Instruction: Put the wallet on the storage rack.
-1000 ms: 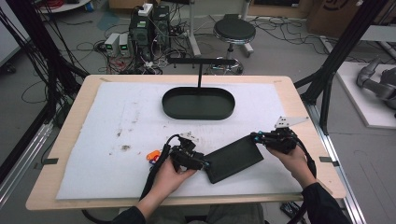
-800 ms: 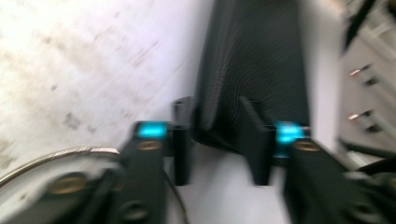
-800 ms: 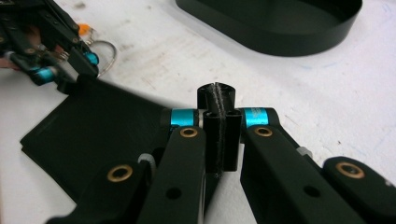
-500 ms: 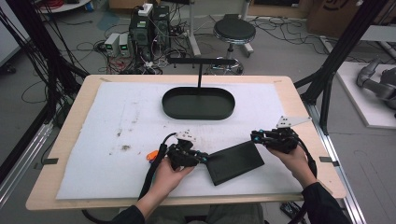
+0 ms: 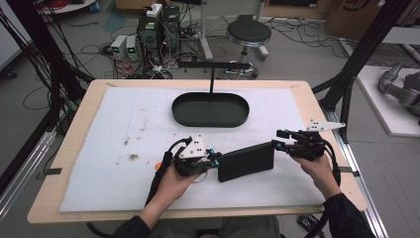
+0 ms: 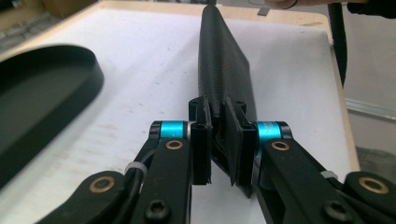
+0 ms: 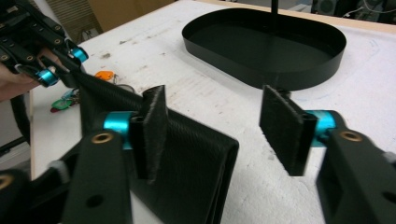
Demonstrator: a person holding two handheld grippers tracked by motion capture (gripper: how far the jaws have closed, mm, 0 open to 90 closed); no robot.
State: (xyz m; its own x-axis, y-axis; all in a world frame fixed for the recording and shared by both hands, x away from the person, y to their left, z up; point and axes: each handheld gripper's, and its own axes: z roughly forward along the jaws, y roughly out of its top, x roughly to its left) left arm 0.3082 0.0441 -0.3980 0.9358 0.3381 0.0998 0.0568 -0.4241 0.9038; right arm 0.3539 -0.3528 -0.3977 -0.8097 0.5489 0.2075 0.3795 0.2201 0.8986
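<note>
My left gripper (image 5: 216, 159) is clamped on the near edge of the pouch (image 5: 246, 161), which lies on the tabletop (image 5: 99, 148) in front of the tray (image 5: 210, 109). My right gripper (image 5: 278, 141) gapes apart at its far corner. I read no writing.

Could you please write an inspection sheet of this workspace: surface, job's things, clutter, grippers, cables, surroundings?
Surface: wooden table under a white mat with brown stains at its left.
Job's things: black flat pouch lifted at one end, near the front edge; black oval tray with an upright stand, empty, behind it.
Clutter: small orange and green items beside the left hand.
Grippers: left gripper shut on the pouch's end; right gripper open at the pouch's other end.
Cables: one trails from each gripper toward the person.
Surroundings: stool, electronics boxes and loose floor cables behind the table.
</note>
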